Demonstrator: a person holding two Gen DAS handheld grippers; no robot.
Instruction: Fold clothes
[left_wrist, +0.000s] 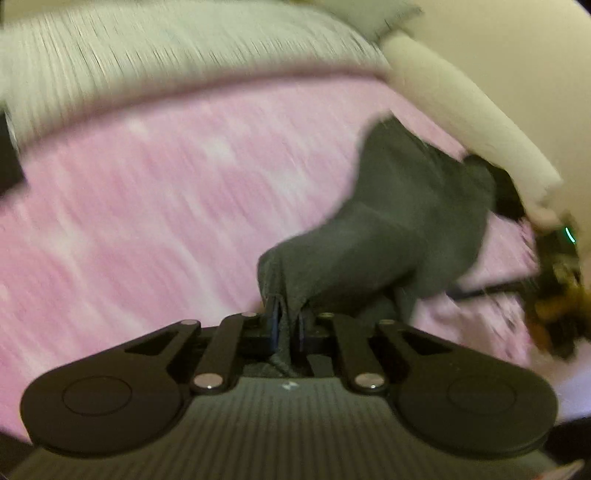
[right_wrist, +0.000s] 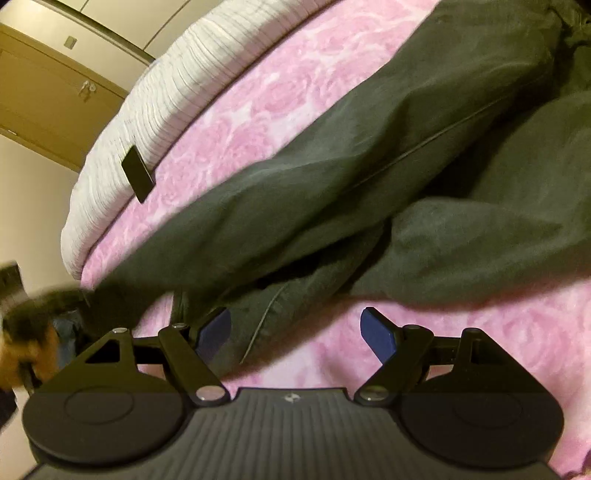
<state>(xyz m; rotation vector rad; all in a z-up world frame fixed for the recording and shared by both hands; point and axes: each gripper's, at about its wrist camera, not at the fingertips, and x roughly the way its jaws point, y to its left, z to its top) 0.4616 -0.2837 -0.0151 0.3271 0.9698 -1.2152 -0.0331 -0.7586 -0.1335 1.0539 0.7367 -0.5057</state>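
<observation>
Pink bedspread (right_wrist: 332, 81); dark garment (right_wrist: 406, 166) crumpled, creased

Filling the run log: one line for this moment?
left tongs: shut on dark grey cloth garment | right tongs: open, at garment hem | surface: pink floral bedspread

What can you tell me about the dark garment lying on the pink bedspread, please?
The dark garment is a dark grey-green cloth piece, matte and woven-looking, with a stitched seam along one long panel. It lies crumpled in thick folds across the pink floral bedspread. The left gripper is shut on a bunched edge, lifting it. The right gripper is open, one blue pad against a hemmed fold.
</observation>
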